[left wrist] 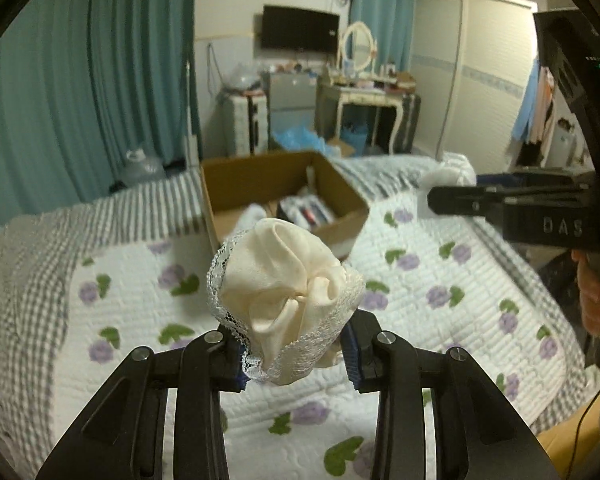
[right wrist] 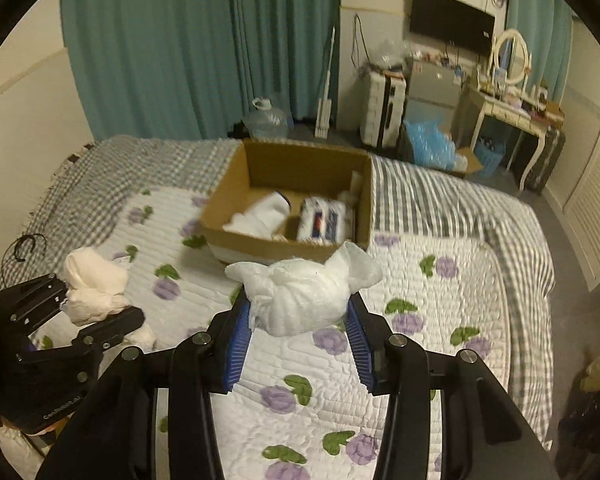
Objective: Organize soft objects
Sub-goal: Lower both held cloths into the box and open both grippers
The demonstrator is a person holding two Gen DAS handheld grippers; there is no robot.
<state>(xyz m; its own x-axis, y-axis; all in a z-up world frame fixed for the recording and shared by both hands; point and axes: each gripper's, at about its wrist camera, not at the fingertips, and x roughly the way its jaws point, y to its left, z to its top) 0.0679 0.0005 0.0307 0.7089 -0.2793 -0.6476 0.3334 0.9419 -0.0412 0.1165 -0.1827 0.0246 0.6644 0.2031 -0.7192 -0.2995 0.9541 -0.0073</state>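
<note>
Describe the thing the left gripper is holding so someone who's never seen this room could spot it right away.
Start at the bed with its floral quilt and the cardboard box on it. In front of the box, held above the quilt, the left gripper clamps a cream bundle. Its lace trim sets it apart from the plain white bundle in the right gripper.

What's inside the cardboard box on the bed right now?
The cardboard box holds a white folded cloth on its left and a white packet with blue and red print on its right. Its near wall hides the floor beneath them.
</note>
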